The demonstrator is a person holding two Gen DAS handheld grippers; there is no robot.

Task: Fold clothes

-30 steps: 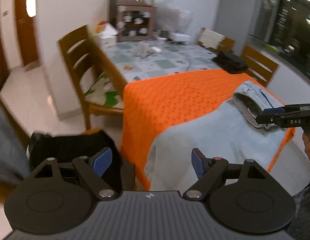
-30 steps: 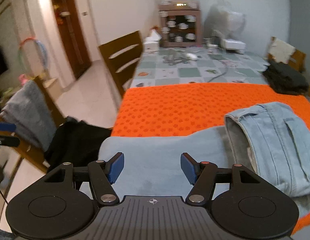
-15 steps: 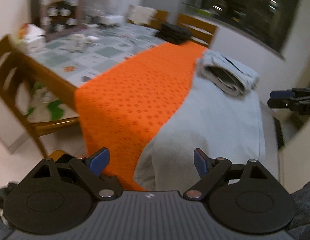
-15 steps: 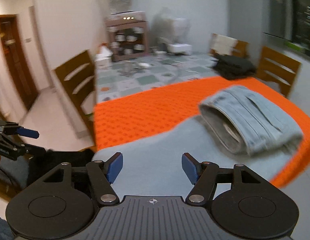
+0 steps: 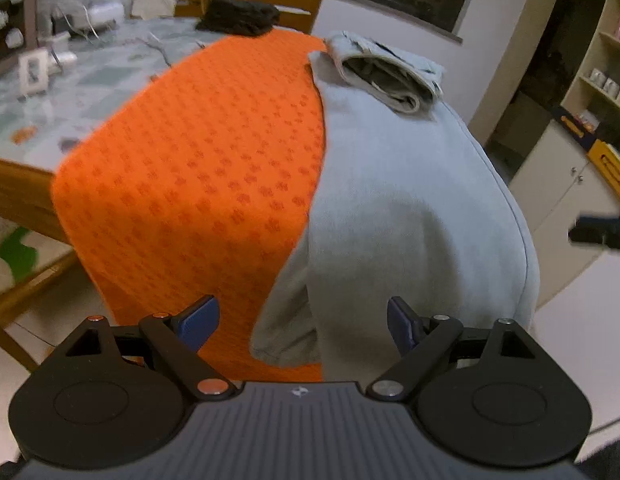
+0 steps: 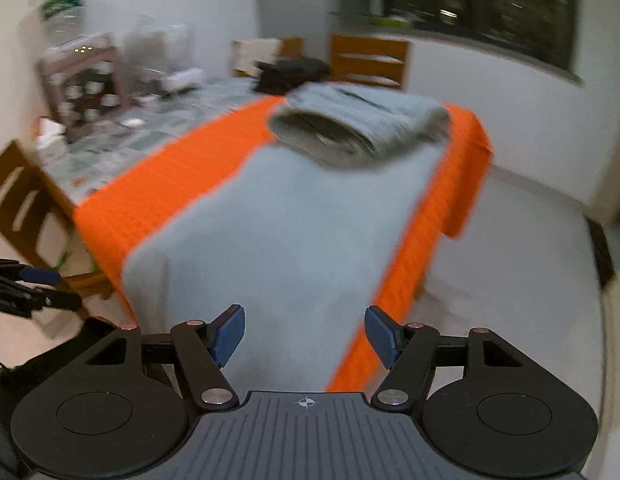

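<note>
On the orange cloth that covers the near end of the table, a pale grey-blue garment lies spread flat. Its long axis runs along the cloth's length, from the near edge, where its end drapes over and hangs down, toward the far end of the cloth. At that far end a folded pair of light jeans sits on top of the garment, its open folded edge facing the near side. Beyond the cloth, a dark bundle of clothing rests on the checked tabletop, with wooden chairs behind it.

The left gripper hovers off the near edge of the cloth, over the garment's hanging end, its jaws spread wide with nothing between the blue pads. The right gripper hovers off the same edge, over the garment's other near corner, jaws parted and holding nothing. The right-wrist view is blurred.
</note>
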